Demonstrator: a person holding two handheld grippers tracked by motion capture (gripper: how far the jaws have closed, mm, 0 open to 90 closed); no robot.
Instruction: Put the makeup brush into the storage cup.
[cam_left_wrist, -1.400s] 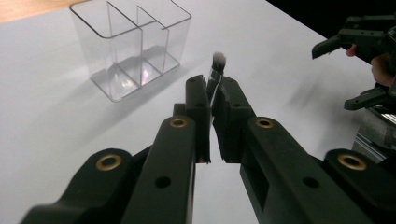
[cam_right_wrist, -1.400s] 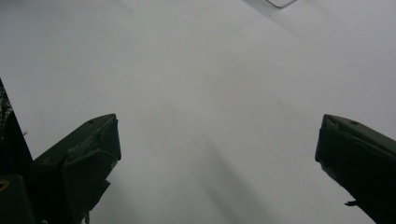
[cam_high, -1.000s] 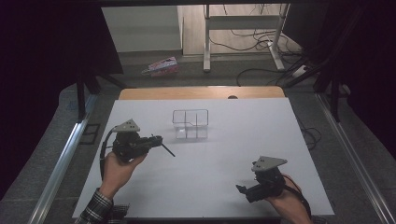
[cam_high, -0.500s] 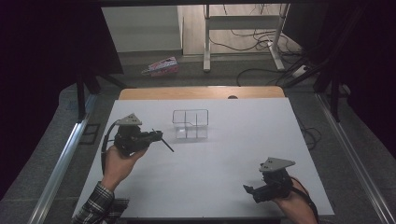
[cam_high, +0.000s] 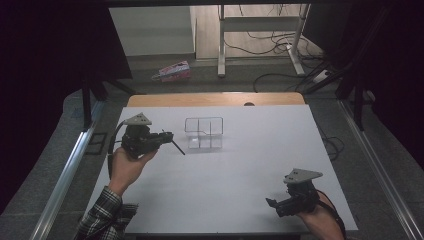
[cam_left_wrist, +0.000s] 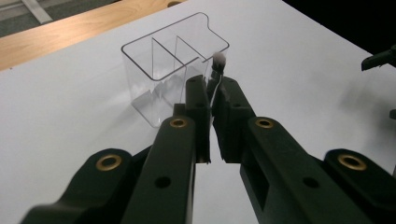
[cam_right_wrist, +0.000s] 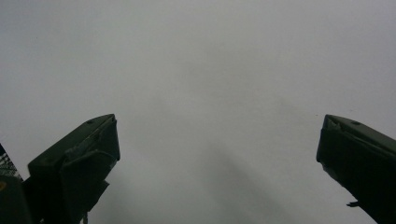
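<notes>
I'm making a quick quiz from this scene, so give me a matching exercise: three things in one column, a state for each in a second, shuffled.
1. left gripper
2. right gripper
3. clear plastic three-compartment organiser box

A. jaws wide apart over bare white table
B. standing empty on the white table
C. shut on a thin black brush with a white tip

Pairs: 1-C, 2-A, 3-B

A left gripper, left of centre, holds a thin dark stick just beside a clear divided box on a white table. The right gripper rests lower right, well apart.
</notes>
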